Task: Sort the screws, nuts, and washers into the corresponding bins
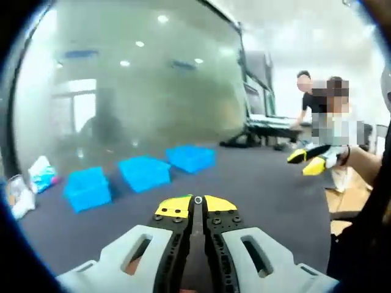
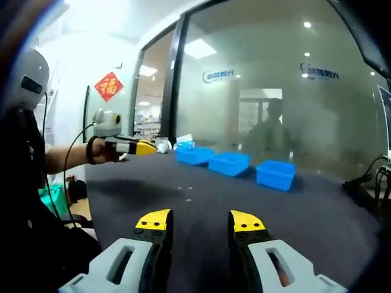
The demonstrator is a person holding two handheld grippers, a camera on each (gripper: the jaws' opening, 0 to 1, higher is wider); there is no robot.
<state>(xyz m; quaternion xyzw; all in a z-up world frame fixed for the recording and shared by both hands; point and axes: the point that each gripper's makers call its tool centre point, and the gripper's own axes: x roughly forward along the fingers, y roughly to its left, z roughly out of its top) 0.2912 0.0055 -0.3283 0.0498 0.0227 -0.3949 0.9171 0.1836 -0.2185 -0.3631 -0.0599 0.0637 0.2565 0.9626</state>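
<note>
So nothing's been picked up yet, both grippers held up over the dark table (image 2: 317, 213).

Left gripper (image 1: 197, 206) is clenched on nothing, right gripper (image 2: 200, 221) released; tiny hardware bits (image 2: 188, 194) sit mid-table, three blue bins (image 2: 232, 163) lined up far behind, probably one per type.
</note>
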